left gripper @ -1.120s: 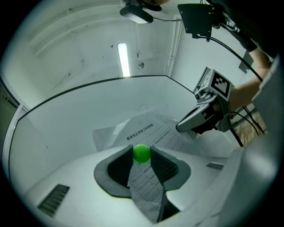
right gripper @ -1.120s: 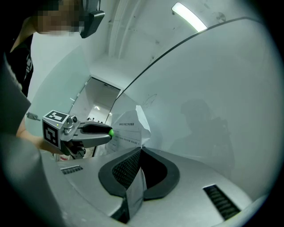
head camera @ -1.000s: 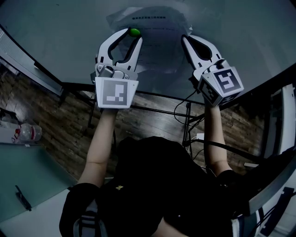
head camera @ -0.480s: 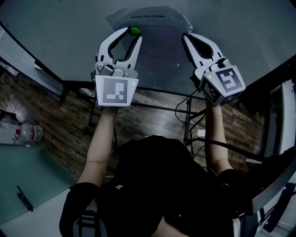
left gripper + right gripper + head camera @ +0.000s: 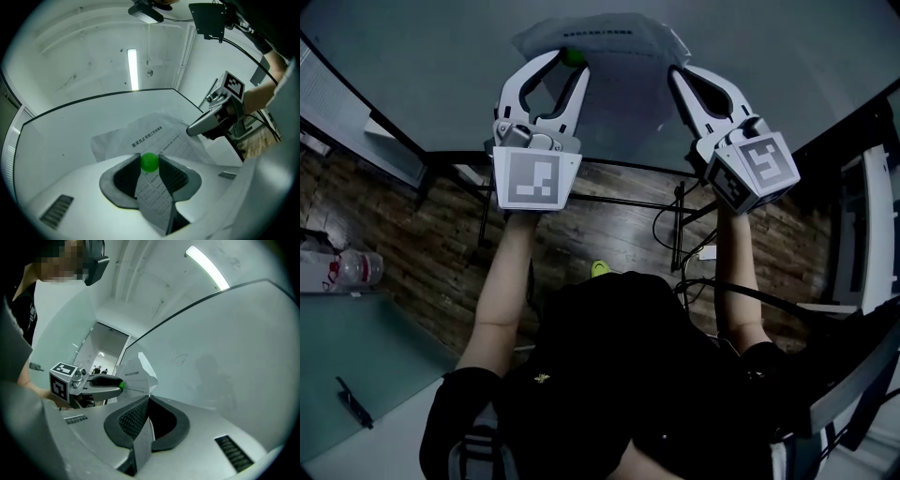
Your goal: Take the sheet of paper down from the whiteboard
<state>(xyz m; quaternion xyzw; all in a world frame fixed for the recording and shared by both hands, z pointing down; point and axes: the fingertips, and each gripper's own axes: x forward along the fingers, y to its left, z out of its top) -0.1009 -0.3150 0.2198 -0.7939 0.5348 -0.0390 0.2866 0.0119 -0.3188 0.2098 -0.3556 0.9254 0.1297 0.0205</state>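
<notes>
While the sheet of paper (image 5: 623, 52) sits crumpled against the whiteboard (image 5: 422, 75), left gripper (image 5: 569, 64) pinches a small green ball (image 5: 150, 162) over the sheet's left side. Right gripper (image 5: 680, 75), jaws nearly together, clamps the sheet's right edge.

- Whiteboard (image 5: 422, 66): pale, dark frame; crumpled sheet of paper (image 5: 623, 56) against it, w/ green magnet (image 5: 573, 58) at sheet's left part.
- Wood floor (image 5: 412, 244) below: black cable (image 5: 657, 223).
- Grey table (image 5: 337, 366), btm left: dark pen-like thing (image 5: 352, 403).
</notes>
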